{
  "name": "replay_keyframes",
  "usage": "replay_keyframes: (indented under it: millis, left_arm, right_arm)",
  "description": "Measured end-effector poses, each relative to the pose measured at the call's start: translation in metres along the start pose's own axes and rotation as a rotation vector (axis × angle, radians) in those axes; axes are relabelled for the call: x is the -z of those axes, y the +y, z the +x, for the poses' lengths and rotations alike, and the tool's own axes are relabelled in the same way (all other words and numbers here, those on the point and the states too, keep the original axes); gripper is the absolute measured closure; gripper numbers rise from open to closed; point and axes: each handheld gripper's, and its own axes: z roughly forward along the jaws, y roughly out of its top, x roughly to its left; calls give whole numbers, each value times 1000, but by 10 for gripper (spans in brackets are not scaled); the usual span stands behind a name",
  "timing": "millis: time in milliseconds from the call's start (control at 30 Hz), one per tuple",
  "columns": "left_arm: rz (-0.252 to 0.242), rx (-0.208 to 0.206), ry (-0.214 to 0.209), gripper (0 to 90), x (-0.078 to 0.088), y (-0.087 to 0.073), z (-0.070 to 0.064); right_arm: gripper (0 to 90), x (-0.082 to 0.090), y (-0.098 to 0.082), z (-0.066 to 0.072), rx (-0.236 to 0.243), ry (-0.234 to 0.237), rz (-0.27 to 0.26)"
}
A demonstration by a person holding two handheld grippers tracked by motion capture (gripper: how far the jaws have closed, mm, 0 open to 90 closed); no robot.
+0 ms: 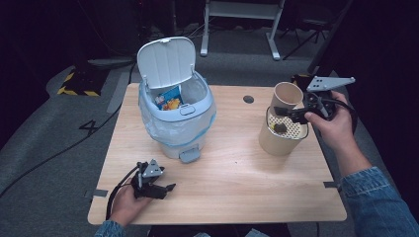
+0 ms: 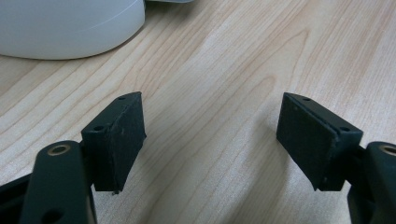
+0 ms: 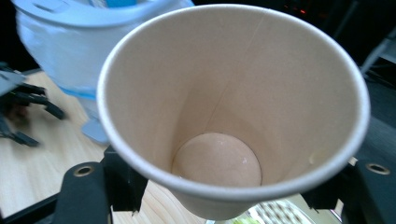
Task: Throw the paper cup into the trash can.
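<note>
right fingers (image 3: 224, 196) gripping one paper cup (image 3: 233, 107), one open bin (image 1: 175, 106), left fingers (image 2: 210, 140) apart

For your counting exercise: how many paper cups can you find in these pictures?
2. One cup is held in the right claw, above the strainer. A larger cup stands on the table under that strainer. Others may be hidden.

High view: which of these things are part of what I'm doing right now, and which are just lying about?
In the job:
- paper cup, empty, held in the right gripper
- beige tub with a perforated insert, just under the cup
- pedal bin, lid up, probably where the cup goes

Lying about:
- left gripper, open, resting on the table
- snack packet already in the bin
</note>
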Motion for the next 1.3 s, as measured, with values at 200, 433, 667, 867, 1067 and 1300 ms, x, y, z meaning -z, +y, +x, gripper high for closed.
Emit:
replay_keyframes:
  millis: [200, 433, 667, 867, 1067, 1300]
  left_arm:
    - [1, 10, 10, 239, 2, -2, -2]
    - [2, 9, 7, 239, 2, -2, -1]
    - [0, 0, 8, 238, -1, 1, 1]
    - [-2, 7, 5, 238, -3, 3, 2]
    - [-1, 7, 4, 238, -3, 3, 2]
    - [-1, 8, 4, 238, -3, 3, 2]
  right_arm:
    - [306, -23, 26, 19, 13, 40, -8]
    - [306, -48, 56, 37, 15, 93, -27]
    - [306, -73, 87, 51, 6, 125, -62]
    - [306, -97, 114, 63, 23, 147, -56]
    - [305, -118, 132, 72, 24, 160, -62]
    - [304, -139, 141, 75, 25, 183, -57]
